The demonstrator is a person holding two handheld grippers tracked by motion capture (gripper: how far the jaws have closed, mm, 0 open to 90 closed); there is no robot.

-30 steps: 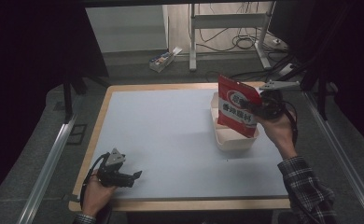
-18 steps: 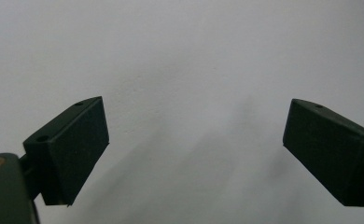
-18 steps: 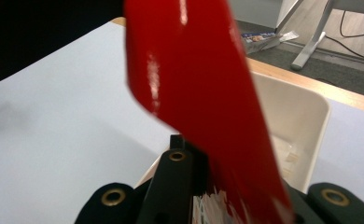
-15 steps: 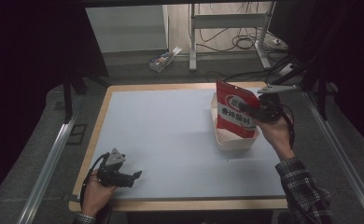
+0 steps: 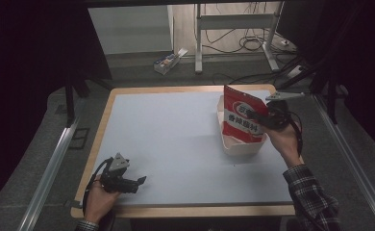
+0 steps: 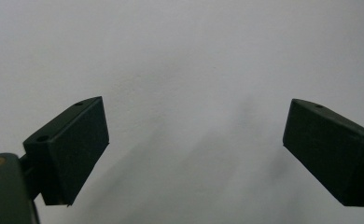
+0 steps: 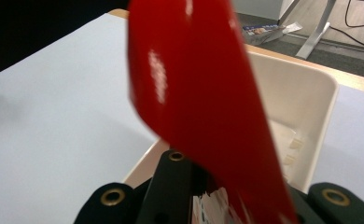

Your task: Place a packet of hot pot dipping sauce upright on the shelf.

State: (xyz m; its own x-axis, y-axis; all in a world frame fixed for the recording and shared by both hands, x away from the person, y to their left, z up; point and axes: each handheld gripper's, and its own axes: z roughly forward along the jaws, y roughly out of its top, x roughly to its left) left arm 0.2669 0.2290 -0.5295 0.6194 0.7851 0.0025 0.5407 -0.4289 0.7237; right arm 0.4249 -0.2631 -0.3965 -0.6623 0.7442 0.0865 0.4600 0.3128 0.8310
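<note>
while the pale worktop (image 5: 176, 139) with its wooden rim spreads across most of the high view, a cream rectangular tub (image 5: 238, 142) sits on its right side, toward the far edge. standing upright with its lower end down inside the tub is a red snack bag (image 5: 243, 120) with white lettering, its top edge rising well above the tub's walls. in the right gripper view the bag (image 7: 203, 93) shows as a glossy red sheet, edge-on, with the tub's (image 7: 306, 102) far wall behind it. the right hand-held gripper (image 5: 265, 118) is clenched on the bag's right edge, its jaws pinched tight on the foil. the left hand-held gripper (image 5: 135, 184) rests low near the worktop's near left corner, well apart from the tub, released: its jaws stand wide apart with nothing but bare worktop between them. a small box (image 5: 168, 60) lies on the floor beyond the worktop.
</note>
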